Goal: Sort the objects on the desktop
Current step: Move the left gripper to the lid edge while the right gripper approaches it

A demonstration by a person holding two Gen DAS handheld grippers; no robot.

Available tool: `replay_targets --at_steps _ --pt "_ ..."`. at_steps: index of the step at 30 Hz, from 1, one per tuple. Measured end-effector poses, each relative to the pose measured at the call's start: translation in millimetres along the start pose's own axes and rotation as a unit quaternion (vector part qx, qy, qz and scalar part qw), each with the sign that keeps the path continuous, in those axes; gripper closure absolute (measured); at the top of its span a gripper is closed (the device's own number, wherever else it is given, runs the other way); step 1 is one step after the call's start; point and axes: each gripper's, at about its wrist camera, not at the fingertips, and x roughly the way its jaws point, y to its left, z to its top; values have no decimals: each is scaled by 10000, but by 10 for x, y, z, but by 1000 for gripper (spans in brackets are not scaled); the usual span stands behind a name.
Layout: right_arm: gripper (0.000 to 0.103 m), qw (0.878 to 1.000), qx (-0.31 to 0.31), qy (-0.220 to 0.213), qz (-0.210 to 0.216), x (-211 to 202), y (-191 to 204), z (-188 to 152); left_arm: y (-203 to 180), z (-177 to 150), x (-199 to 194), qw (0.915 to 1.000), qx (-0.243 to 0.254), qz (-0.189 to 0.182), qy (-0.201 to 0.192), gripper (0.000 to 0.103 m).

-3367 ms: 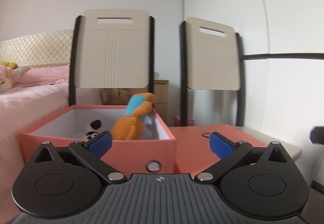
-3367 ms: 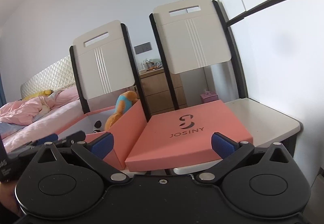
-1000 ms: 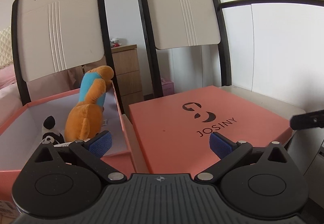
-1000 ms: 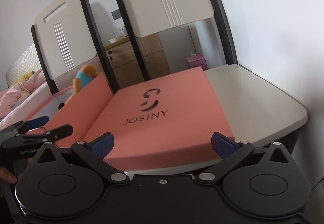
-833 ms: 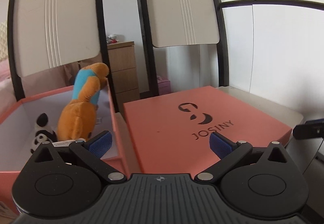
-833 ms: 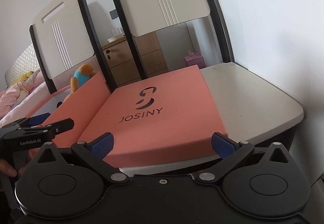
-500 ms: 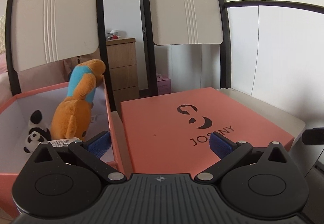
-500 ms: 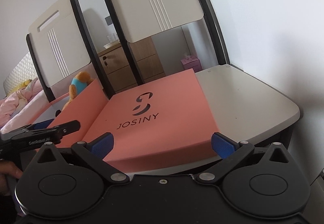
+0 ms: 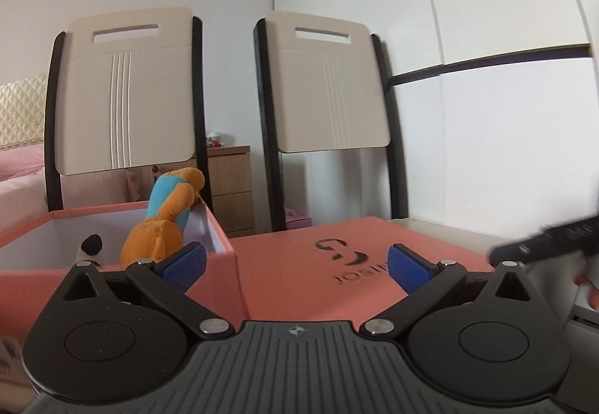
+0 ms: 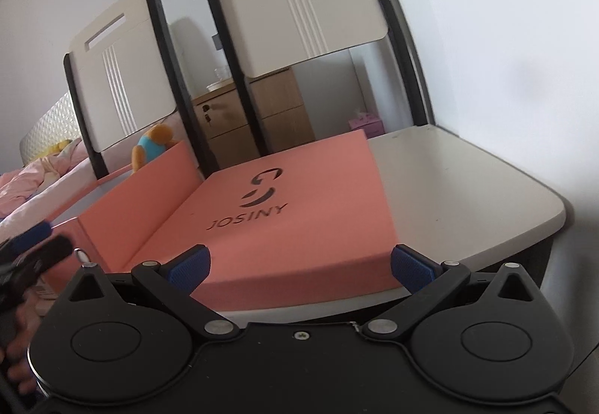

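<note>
An open coral box (image 9: 112, 256) stands on the left chair seat with an orange and blue plush toy (image 9: 164, 223) and a black and white plush (image 9: 90, 245) inside. Its flat coral lid marked JOSINY (image 10: 284, 211) lies on the right chair seat, also in the left wrist view (image 9: 337, 264). My left gripper (image 9: 295, 266) is open and empty, low in front of the gap between box and lid. My right gripper (image 10: 299, 266) is open and empty at the lid's near edge. The box (image 10: 127, 211) and toy (image 10: 149, 148) show left in the right wrist view.
Two cream chair backs (image 9: 123, 95) (image 9: 329, 91) rise behind the box and lid. The bare cream seat (image 10: 468, 189) lies right of the lid, by the white wall. A wooden drawer unit (image 10: 258, 118) stands behind, and a pink bed (image 10: 22, 181) far left.
My left gripper has dropped lower and turned left, so the lid looks flatter and the box rim is nearer. My right gripper has moved closer to the lid's near edge and tilted.
</note>
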Motion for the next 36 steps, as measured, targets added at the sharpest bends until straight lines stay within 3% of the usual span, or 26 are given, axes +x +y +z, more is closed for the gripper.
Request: replay_targets --at_steps 3,7,12,20,32,36 --pt "1 10000 29 -73 -57 32 -79 -8 -106 -122 7 9996 220 -74 142 0" --pt "1 9998 -23 -138 -108 76 -134 -10 -122 -231 114 9987 107 -215 449 0" --pt "1 9999 -26 -105 -15 150 -141 -19 -46 -346 270 9954 -212 -345 863 0" --pt "1 9989 -416 -196 15 290 -27 -16 148 -475 499 9829 -1051 -487 1428 0" --pt "1 9962 -842 -156 -126 349 42 -15 202 -504 555 9806 -1190 -572 1450 0" --pt "1 9966 -811 -105 18 360 45 -10 201 -499 547 9803 -1201 -595 1450 0"
